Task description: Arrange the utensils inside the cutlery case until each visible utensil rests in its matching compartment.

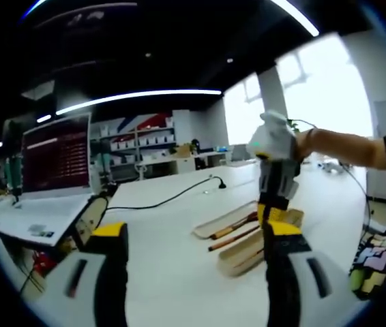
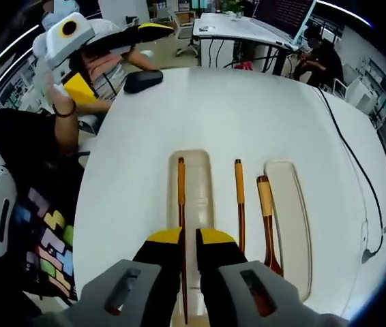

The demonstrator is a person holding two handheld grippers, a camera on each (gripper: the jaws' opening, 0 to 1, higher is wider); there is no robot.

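Yellow-tipped jaws of the right gripper (image 2: 189,246) are pinched nearly together on a chopstick (image 2: 181,204), which runs lengthwise in the case base (image 2: 203,178) on the white tabletop (image 2: 145,136). Chopstick has an orange upper section and a dark lower section that passes down between the jaws.

Just right of the base, a second chopstick (image 2: 239,204) lies bare on the tabletop, parallel to the first. Beside it, a wooden spoon (image 2: 267,221) with an orange handle lies close along the left edge of the case lid (image 2: 292,218); can't tell if it touches the rim. Lid and base sit side by side with the two loose utensils between them.

A black cable (image 2: 357,177) runs along the far right of the tabletop. A black mouse-like object (image 2: 143,80) sits at the far edge near the person's arm (image 2: 63,109).

Left gripper (image 1: 193,255) is released, jaws spread wide, held above the tabletop (image 1: 172,272) and off to the side of the case (image 1: 237,255). In its view the right gripper (image 1: 277,204) hangs over the case, held by a gloved hand (image 1: 275,139). A laptop (image 1: 56,160) stands on a desk behind.
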